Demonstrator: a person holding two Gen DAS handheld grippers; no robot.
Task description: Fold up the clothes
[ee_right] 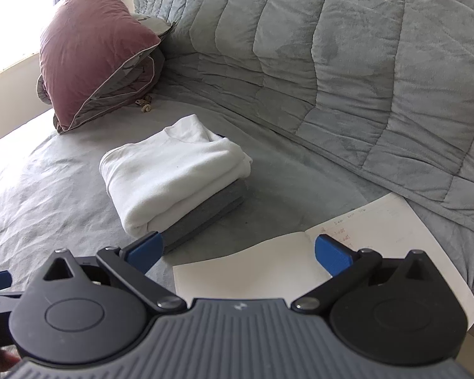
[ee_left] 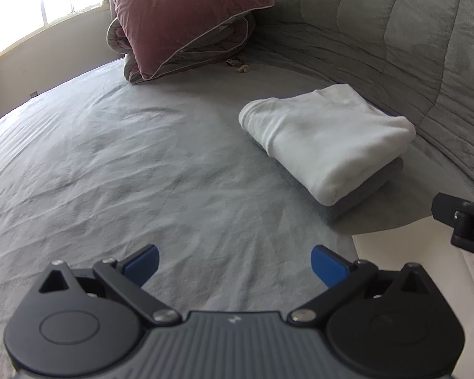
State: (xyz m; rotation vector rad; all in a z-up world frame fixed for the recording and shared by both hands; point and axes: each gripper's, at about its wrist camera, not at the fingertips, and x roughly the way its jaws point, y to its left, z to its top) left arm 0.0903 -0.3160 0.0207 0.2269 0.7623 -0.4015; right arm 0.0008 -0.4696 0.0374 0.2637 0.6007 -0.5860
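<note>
A folded white garment [ee_left: 325,145] lies on top of a folded grey garment [ee_left: 363,189] on the bed sheet [ee_left: 142,158]. The stack also shows in the right wrist view: white garment [ee_right: 173,170], grey garment [ee_right: 205,214]. My left gripper [ee_left: 235,265] is open and empty, above the bare sheet to the left of the stack. My right gripper [ee_right: 238,252] is open and empty, above an open notebook [ee_right: 268,271], just in front of the stack. Part of the right gripper [ee_left: 464,221] shows at the right edge of the left wrist view.
A mauve pillow [ee_left: 180,22] rests on a folded duvet at the far end of the bed, also visible in the right wrist view [ee_right: 88,47]. A quilted grey blanket [ee_right: 347,63] rises along the right side. A window [ee_left: 31,6] is at the far left.
</note>
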